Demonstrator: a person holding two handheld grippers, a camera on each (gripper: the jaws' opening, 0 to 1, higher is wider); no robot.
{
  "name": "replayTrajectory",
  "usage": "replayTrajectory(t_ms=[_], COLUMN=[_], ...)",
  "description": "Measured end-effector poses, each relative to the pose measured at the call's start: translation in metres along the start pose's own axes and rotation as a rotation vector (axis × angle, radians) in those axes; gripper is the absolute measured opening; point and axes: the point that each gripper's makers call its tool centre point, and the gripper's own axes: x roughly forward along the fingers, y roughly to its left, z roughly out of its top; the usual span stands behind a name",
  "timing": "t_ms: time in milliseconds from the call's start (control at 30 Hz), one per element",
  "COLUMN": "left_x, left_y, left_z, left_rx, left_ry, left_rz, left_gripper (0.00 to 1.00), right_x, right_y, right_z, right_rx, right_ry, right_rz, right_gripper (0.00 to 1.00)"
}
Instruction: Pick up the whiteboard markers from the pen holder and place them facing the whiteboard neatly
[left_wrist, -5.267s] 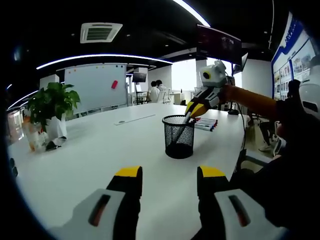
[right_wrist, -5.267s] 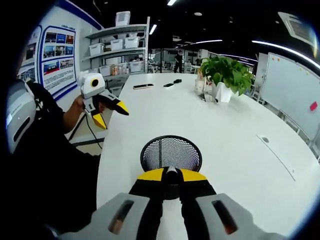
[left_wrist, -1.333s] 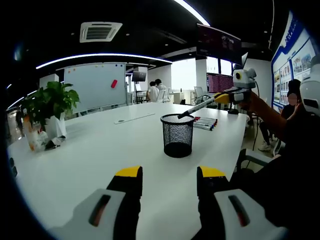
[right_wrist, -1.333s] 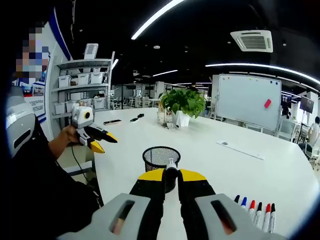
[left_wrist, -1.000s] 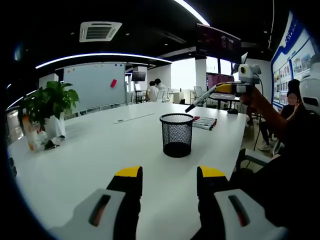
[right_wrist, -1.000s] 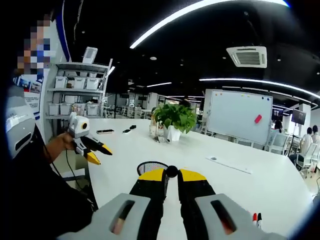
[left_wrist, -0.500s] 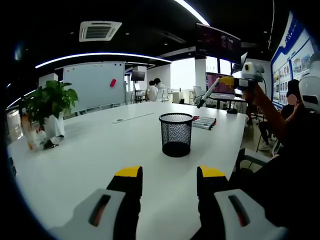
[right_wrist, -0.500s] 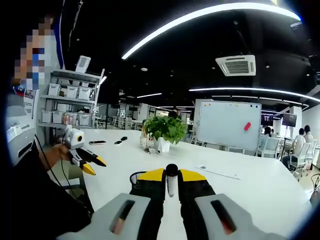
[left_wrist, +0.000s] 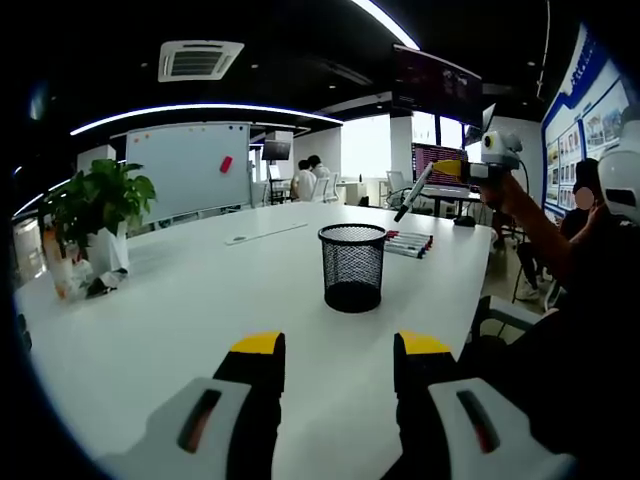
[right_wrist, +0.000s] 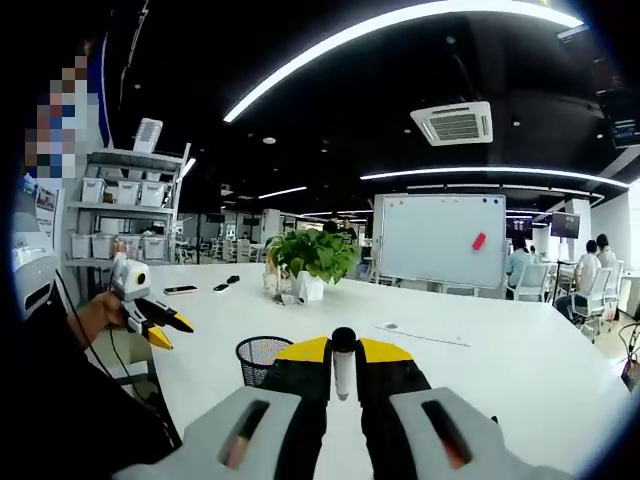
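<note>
Large white table (left_wrist: 190, 290), seen across the room in the left gripper view and again in the right gripper view (right_wrist: 520, 370). Whiteboard (left_wrist: 190, 172) on the far wall, bearing a red eraser (left_wrist: 227, 165); also visible in the right gripper view (right_wrist: 435, 242). Potted plant (left_wrist: 95, 215) at the far left of the table; in the right gripper view it stands mid-table (right_wrist: 310, 262). Black mesh pen holder (left_wrist: 351, 268), upright near the table's middle, well apart from the plant; in the right gripper view (right_wrist: 262, 360) it sits low, just left of the jaws. Left gripper (left_wrist: 334, 385) in the near foreground above the table edge, its yellow-tipped jaws spread apart with nothing between them; it appears at the left of the right gripper view (right_wrist: 160, 325), held in a hand. Right gripper (right_wrist: 343, 365), jaws clamped together on a whiteboard marker (right_wrist: 343, 362) whose dark cap points forward; in the left gripper view this gripper (left_wrist: 445, 170) is raised at the far right with the marker (left_wrist: 413, 192) slanting down from it, above the table. Row of markers (left_wrist: 408, 245) lying flat on the table, right of the pen holder and beyond it.
</note>
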Motion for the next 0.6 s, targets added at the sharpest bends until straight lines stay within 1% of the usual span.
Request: replayTrajectory(t_ms=[100,200,400,467,533,600], left_x=[0.0,0.001,0.002,0.002,0.002,0.002], left_y=[0.002,0.001,0.0,0.0,0.0,0.0], left_z=[-0.001,-0.001,-0.001,-0.001,-0.001,-0.001], left_rx=[-0.001,-0.001,0.003,0.002,0.004,0.005], left_ry=[0.005,0.005,0.006,0.008,0.008,0.007], left_rz=[0.004,0.002,0.001,0.0,0.0,0.0], left_gripper=[0.45,0.45,0.45,0.45,0.45,0.45], right_x=[-0.003,-0.005,-0.008,-0.01,-0.013,-0.016], right_y=[-0.005,-0.01,-0.013,-0.016,-0.022,-0.03], right_z=[-0.004,-0.006,-0.005,-0.004,-0.003,-0.003], right_rx=[0.022,0.022,0.024,0.012,0.005,0.016], right_ry=[-0.006,-0.003,-0.013,-0.017,-0.021,-0.027], right_rz=[-0.007,-0.028,-0.035,-0.048,-0.068,-0.087], right_gripper=[0.13,0.13,0.13,0.13,0.13,0.13])
